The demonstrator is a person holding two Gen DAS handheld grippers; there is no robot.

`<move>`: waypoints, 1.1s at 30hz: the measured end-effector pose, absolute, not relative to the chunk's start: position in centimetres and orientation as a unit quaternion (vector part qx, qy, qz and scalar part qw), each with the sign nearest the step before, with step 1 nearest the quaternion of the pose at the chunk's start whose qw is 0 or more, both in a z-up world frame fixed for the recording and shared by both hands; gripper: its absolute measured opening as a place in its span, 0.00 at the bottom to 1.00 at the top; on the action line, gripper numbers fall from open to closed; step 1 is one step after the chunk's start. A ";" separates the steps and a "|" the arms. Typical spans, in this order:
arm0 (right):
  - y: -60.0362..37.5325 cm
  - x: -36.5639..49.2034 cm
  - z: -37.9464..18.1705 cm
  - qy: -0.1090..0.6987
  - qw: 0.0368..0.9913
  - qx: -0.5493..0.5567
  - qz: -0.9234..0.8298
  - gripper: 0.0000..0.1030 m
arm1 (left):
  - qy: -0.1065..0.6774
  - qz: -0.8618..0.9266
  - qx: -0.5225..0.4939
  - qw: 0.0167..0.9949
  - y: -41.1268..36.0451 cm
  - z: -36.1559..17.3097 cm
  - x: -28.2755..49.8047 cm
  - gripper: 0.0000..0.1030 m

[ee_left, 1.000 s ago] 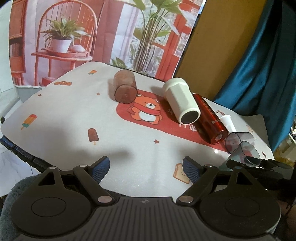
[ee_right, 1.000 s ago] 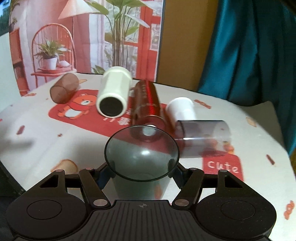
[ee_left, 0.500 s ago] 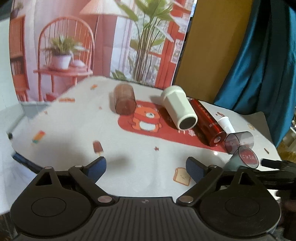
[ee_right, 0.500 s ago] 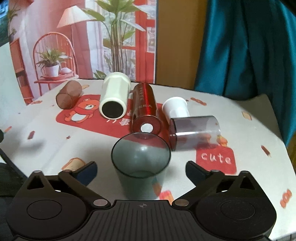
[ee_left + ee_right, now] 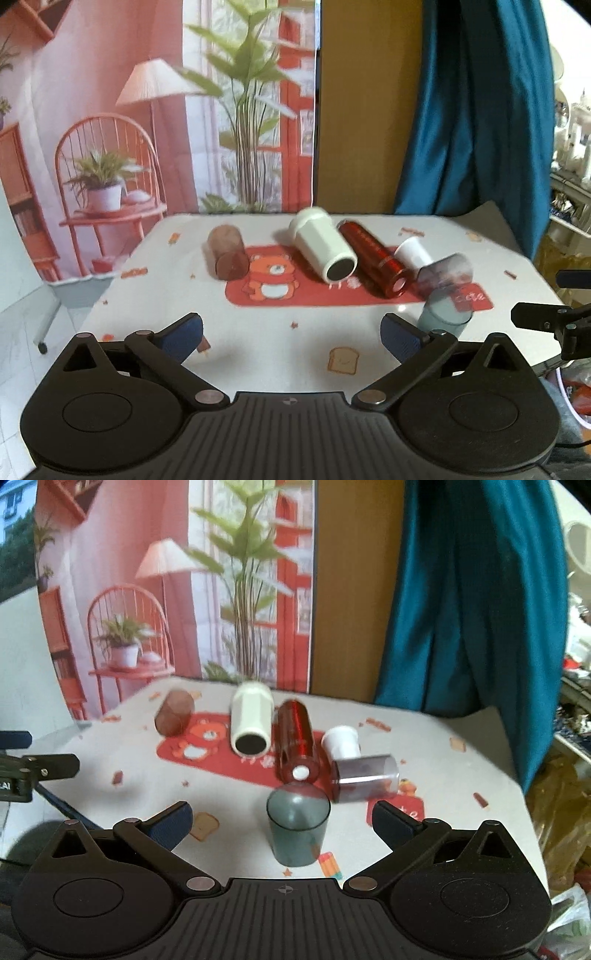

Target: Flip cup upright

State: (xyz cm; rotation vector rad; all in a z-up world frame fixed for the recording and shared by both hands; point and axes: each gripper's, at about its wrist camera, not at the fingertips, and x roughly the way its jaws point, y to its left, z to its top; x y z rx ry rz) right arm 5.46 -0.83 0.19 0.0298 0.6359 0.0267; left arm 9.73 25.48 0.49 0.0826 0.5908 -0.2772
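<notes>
A smoky grey-green clear cup [image 5: 297, 830] stands upright on the table near the front edge, just ahead of my right gripper [image 5: 282, 821], which is open and empty and apart from it. The same cup shows at the right in the left wrist view [image 5: 443, 312]. My left gripper [image 5: 291, 332] is open and empty over the table's front. A clear purple-grey cup [image 5: 364, 778], a white cup [image 5: 341, 743], a red bottle [image 5: 297, 744], a big white cup [image 5: 251, 722] and a brown cup [image 5: 174, 717] all lie on their sides.
The table [image 5: 280, 347] has a white cloth with a red bear patch [image 5: 273, 280]. A printed backdrop and a blue curtain [image 5: 472, 602] stand behind. The other gripper shows at the left edge of the right wrist view [image 5: 33, 771]. Clutter lies off the table's right side.
My right gripper set the grey-green cup upright, opened and drew back from it. Both grippers have pulled back and risen, so the table looks farther away.
</notes>
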 end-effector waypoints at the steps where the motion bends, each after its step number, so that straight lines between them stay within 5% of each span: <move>1: -0.9 4.8 0.9 0.307 0.951 0.021 0.011 1.00 | 0.286 -0.137 0.040 0.948 25.5 1.0 9.3 1.00; 33: 0.1 -0.4 -0.1 0.312 0.946 0.083 -0.024 1.00 | 0.285 -0.075 0.052 0.954 26.4 1.7 4.0 1.00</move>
